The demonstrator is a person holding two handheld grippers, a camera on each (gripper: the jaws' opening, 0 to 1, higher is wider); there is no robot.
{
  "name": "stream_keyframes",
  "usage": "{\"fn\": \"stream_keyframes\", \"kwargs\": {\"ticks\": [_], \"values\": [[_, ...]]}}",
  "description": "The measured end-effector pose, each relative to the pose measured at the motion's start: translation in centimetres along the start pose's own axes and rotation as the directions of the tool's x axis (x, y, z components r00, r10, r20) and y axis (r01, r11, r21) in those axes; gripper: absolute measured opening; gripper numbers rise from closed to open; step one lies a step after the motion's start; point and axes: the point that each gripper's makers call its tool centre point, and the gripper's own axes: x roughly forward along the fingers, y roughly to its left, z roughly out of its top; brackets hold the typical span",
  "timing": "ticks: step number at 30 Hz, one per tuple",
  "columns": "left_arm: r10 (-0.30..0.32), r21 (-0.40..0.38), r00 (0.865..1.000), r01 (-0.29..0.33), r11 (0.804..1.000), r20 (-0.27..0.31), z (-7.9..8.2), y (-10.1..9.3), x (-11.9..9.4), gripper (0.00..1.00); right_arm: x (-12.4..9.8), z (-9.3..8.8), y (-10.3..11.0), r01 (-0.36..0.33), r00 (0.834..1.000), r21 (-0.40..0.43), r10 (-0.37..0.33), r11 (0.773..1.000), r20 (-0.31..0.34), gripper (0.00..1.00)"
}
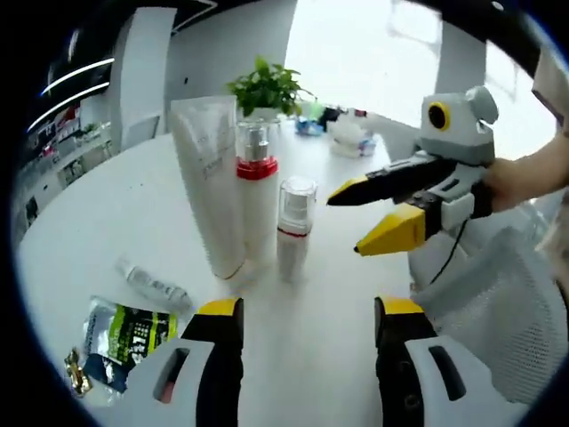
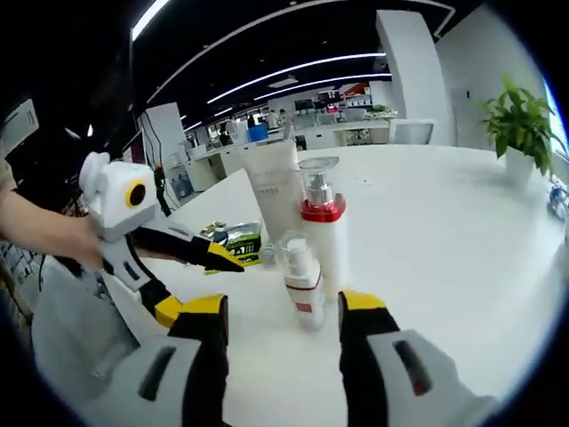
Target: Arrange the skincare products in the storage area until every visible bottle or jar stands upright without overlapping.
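On the white bench (image 1: pixel 107 231) three skincare products stand upright in a tight cluster: a tall white tube (image 1: pixel 210 182) resting on its cap, a white pump bottle (image 1: pixel 257 191) with a red collar just beside it, and a shorter spray bottle (image 1: pixel 294 227) with a clear cap and a thin red band. In the left gripper view they sit at about 11 o'clock from the jaws. They look close enough to touch, though I cannot tell whether they do. Standing them near one another likely keeps them together as one storage group.

A small clear tube (image 1: pixel 153 284) lies flat on the bench at 9 o'clock, with a green and black sachet (image 1: pixel 124 336) near it at 8 o'clock. The tube's lying down suggests the task isn't finished, since every bottle should stand.

The left hand-held gripper (image 1: pixel 309 342) is spread and pinches nothing, pointed toward the cluster. The right hand-held gripper (image 1: pixel 356 221), entering from 3 o'clock, also has its jaws parted and empty, its tips just beside the spray bottle, perhaps having set it down or about to nudge it. In the right gripper view the spray bottle (image 2: pixel 300 280) stands just beyond the spread jaws.

Printing runs down the tall tube and the sachet carries white lettering, but none of it is legible. A potted plant (image 1: pixel 267 89) stands at the bench's far side, at 12 o'clock.
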Motion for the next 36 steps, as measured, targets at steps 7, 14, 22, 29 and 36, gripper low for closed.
{"fn": "stream_keyframes", "kwargs": {"ticks": [7, 14, 22, 29, 36], "values": [[0.059, -0.118, 0.998, -0.056, 0.992, 0.025, -1.2, 0.5, -4.5, 0.68, -0.6, 1.0, 1.3, 0.030, 0.999, 0.025, -0.031, 0.999, 0.033, 0.64], [0.118, -0.231, 0.992, -0.103, 0.967, 0.049, -2.8, 1.0, -8.6, 0.77, -1.2, 0.6, 2.9, 0.023, 1.000, 0.019, -0.023, 1.000, 0.016, 0.70], [0.170, -0.336, 0.984, -0.144, 0.931, 0.049, -5.1, 0.6, -11.8, 0.85, -2.3, 0.7, 3.2, 0.032, 0.999, 0.022, -0.032, 0.999, -0.001, 0.74], [0.223, -0.396, 0.973, -0.180, 0.900, 0.065, -6.1, 0.2, -14.4, 0.93, -3.1, 0.4, 3.8, 0.038, 0.999, 0.021, -0.038, 0.999, -0.020, 0.77], [0.264, -0.439, 0.962, -0.207, 0.874, 0.073, -7.0, 0.3, -16.3, 0.97, -3.5, -0.1, 4.6, 0.036, 0.999, 0.035, -0.035, 0.999, -0.028, 0.80]]}}
